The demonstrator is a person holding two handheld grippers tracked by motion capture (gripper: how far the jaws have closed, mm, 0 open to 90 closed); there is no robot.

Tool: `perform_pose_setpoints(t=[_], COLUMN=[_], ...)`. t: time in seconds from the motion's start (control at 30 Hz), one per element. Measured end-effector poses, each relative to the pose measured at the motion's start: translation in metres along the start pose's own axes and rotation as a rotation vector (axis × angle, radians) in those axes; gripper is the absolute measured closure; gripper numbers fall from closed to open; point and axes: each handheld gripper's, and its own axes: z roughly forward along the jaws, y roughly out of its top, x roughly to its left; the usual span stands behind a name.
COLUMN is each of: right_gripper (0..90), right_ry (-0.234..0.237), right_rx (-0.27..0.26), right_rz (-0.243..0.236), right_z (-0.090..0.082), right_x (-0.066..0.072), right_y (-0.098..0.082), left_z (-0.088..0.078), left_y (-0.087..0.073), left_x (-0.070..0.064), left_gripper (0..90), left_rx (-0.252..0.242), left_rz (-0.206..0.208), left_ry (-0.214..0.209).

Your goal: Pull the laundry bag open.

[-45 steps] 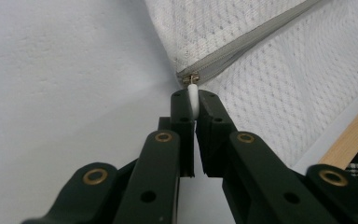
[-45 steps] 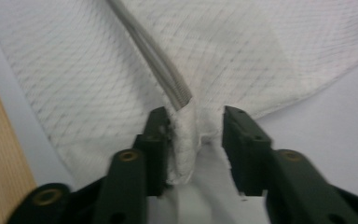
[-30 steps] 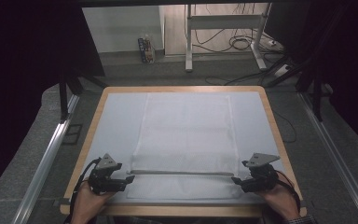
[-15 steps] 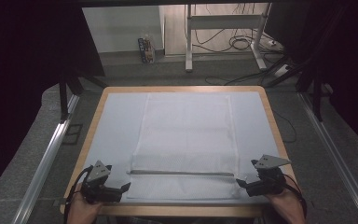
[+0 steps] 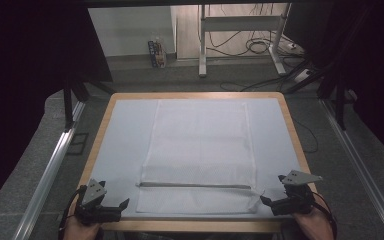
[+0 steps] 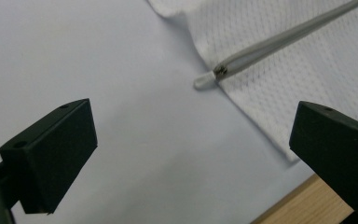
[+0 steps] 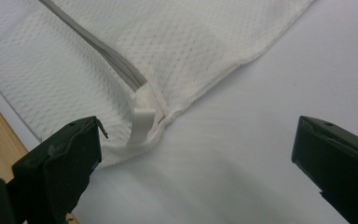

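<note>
While the white mesh laundry bag (image 5: 200,150) lies flat in the middle of the counter (image 5: 290,130), on the pale blue mat (image 5: 125,145), we hold both tongs off it at the near edge; the left tongs (image 5: 125,204) sit just past the bag's near left corner, and the right tongs (image 5: 262,199) sit just past its near right corner. Both tongs are wide open and hold nothing; in each gripper view the two black jaws stand far apart with bare mat between them.

The grey zipper (image 5: 195,185) runs across the bag near our side; its closed end (image 6: 205,81) shows in the left gripper view, and a white tab (image 7: 142,122) sits at its other end in the right gripper view.

We think the next step is to take the bag by its near corners; to do it well, we should slide one jaw low along the mat and under the thin edge, and pinch cloth only, not the mat; we should grab both corners at the same height, so the bag lifts even and does not bunch; the mesh is soft and may slip, so we should squeeze well in from the edge.
</note>
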Motion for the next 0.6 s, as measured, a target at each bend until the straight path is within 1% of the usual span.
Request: perform_pose_setpoints(t=[0.07,0.1,0.17,0.23,0.27,0.3,0.4,0.57,0.6], right_gripper=[0.1,0.0,0.0,0.0,0.0,0.0,0.0,0.0,0.0], right_ry=[0.000,-0.003,-0.004,-0.001,-0.001,0.003,0.000,-0.007,-0.002], right_rx=[0.006,-0.002,-0.007,0.004,0.004,0.020,0.038,0.046,0.044], right_rz=[0.006,0.004,0.004,0.009,0.009,0.007,-0.002,0.004,0.008], right_z=[-0.0005,-0.0010,-0.0016,-0.0007,-0.0007,0.0012,0.0031,0.0038,0.0040], right_x=[-0.0002,-0.0002,0.0000,-0.0005,-0.0005,-0.0008,-0.0004,-0.0010,-0.0014], right_y=[-0.0015,-0.0016,-0.0019,-0.0019,-0.0019,-0.0016,-0.0012,-0.0013,-0.0014], left_z=[0.0009,0.0013,0.0006,0.0031,0.0031,0.0045,0.0054,0.0075,0.0075], left_y=[-0.0035,-0.0044,-0.0045,-0.0045,-0.0045,-0.0041,-0.0038,-0.0026,-0.0026], left_x=[0.0013,0.0017,0.0020,0.0023,0.0023,0.0021,0.0013,0.0016,0.0016], left_gripper=[0.4,0.3,0.0,0.0,0.2,0.3,0.3,0.6,0.7], left_rx=[0.016,0.022,0.014,0.032,0.032,0.047,0.056,0.074,0.074], left_rz=[-0.004,-0.008,-0.015,-0.022,-0.022,-0.021,-0.019,-0.024,-0.024], left_ry=[-0.002,-0.002,0.001,0.008,0.008,0.012,0.023,0.025,0.025])
